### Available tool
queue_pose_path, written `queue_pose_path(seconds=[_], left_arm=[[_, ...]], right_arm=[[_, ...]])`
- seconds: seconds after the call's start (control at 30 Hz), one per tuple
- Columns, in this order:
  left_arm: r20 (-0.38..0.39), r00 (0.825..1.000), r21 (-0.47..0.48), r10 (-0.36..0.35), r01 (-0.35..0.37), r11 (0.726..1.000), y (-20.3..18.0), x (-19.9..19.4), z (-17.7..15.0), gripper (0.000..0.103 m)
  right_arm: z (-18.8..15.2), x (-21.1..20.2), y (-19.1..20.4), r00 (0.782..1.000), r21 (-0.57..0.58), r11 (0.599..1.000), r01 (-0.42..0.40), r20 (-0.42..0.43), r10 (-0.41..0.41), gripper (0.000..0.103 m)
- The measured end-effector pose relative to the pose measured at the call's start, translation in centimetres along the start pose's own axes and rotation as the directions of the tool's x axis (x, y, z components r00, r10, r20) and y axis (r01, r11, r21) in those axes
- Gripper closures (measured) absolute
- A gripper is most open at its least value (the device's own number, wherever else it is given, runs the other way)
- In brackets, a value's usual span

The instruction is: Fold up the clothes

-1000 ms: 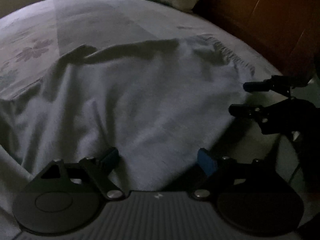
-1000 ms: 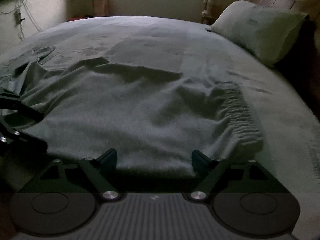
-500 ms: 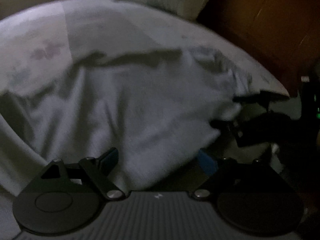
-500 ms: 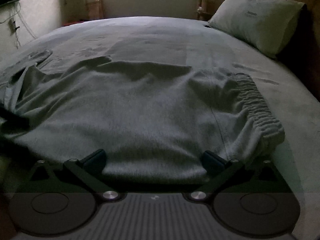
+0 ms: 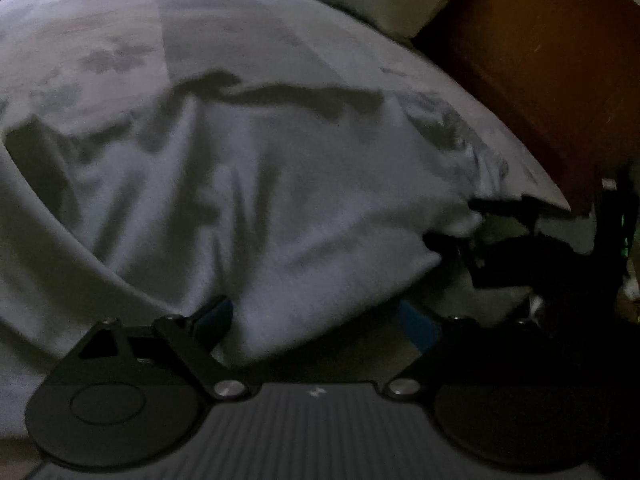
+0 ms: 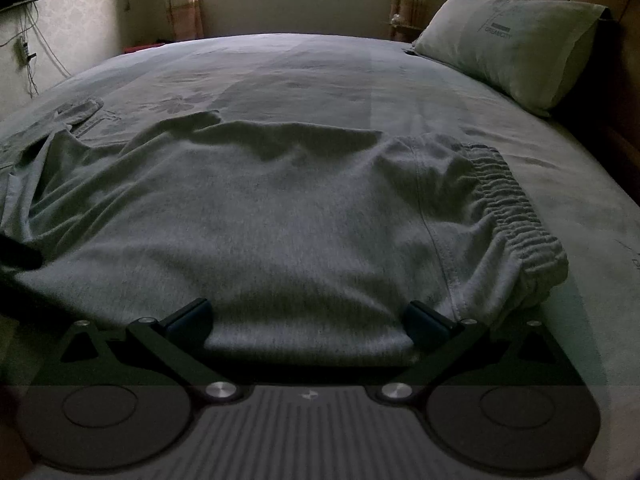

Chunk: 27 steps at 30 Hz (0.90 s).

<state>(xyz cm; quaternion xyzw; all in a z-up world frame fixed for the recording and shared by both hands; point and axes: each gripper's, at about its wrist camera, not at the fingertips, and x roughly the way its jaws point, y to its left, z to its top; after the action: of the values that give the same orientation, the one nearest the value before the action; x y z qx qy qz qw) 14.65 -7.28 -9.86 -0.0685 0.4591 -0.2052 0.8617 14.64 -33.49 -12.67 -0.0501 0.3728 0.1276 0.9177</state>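
Grey garment (image 6: 280, 220) between hand-held gripper (image 6: 308, 316) fingers

Both grippers are showing black linkage arms, silver pivot screws, round discs and ribbed grey bodies (the left gripper (image 5: 316, 320) is wearing blue pads)

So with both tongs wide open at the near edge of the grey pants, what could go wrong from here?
1. The near hem bulges between the open right tongs; closing may pinch only the top layer.
2. The grey pants lie wrinkled, so folding now could lock in creases.
3. The left tongs work in a dim, blurred view, so aim may be off.
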Motion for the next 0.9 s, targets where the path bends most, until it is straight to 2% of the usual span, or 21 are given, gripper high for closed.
queue_pose_path(seconds=[0.17,0.23,0.33,0.47,0.57,0.77,0.9], left_arm=[[0.043,0.999,0.017,0.027,-0.028,0.999,0.6,0.7,2.9,0.013],[0.028,0.999,-0.006,0.038,-0.037,0.999,1.2,1.7,3.5,0.013],[-0.007,0.997,-0.024,0.076,-0.076,0.997,1.9,2.3,2.6,0.013],[-0.024,0.997,-0.016,0.068,-0.069,0.998,2.4,1.1,0.4,0.012],[-0.030,0.998,-0.037,0.058,-0.059,0.998,2.7,-0.4,0.2,0.012],[0.023,0.997,-0.042,0.078,-0.077,0.996,3.7,-2.9,2.4,0.012],[0.068,0.992,-0.061,0.107,-0.103,0.993,6.1,-5.6,3.8,0.012]], right_arm=[[0.0,0.0,0.0,1.000,0.001,1.000,0.002,-0.002,-0.002,0.000],[0.1,0.0,0.0,1.000,0.001,1.000,0.002,-0.003,-0.002,0.000],[0.0,-0.1,0.0,1.000,0.002,1.000,0.001,-0.001,-0.001,0.000],[-0.2,0.0,-0.1,1.000,0.002,1.000,-0.001,0.006,0.001,0.000],[-0.2,0.0,-0.1,1.000,0.003,1.000,-0.004,0.010,0.004,0.000],[-0.3,-0.1,0.0,1.000,0.004,1.000,-0.001,0.012,0.001,0.000],[-0.2,-0.1,0.0,1.000,0.005,1.000,0.000,0.010,0.000,0.000]])
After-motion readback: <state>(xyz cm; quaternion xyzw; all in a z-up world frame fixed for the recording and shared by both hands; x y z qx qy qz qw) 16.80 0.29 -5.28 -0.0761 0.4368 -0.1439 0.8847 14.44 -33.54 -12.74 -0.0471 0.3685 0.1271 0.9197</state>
